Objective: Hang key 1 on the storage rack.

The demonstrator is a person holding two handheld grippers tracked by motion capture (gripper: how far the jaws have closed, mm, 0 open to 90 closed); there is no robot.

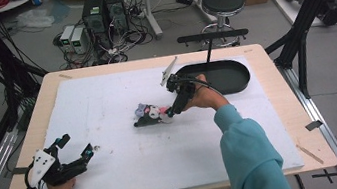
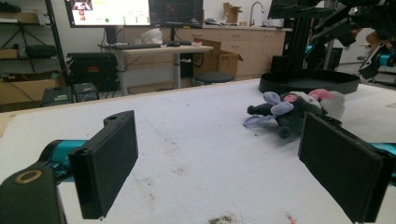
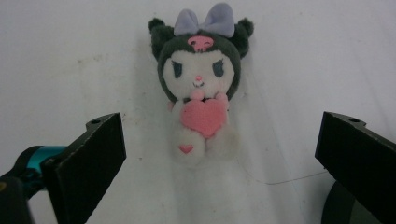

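Soft toy (image 3: 200, 88): dark ears, lilac bow, pink heart; lies face up mid-surface on the white mat (image 1: 106, 98), left of the black oval tray (image 1: 235, 82). Right tongs (image 1: 171, 111): jaws wide apart, poised just over the toy's feet, not touching. Left tongs (image 1: 77, 147): jaws apart, holding nothing, near left corner, well apart from the toy.

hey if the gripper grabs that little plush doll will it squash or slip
The plush doll looks soft and stuffed, so it'll probably squash and grip well. Likely light. Lying flat on the white mat, it shouldn't roll.
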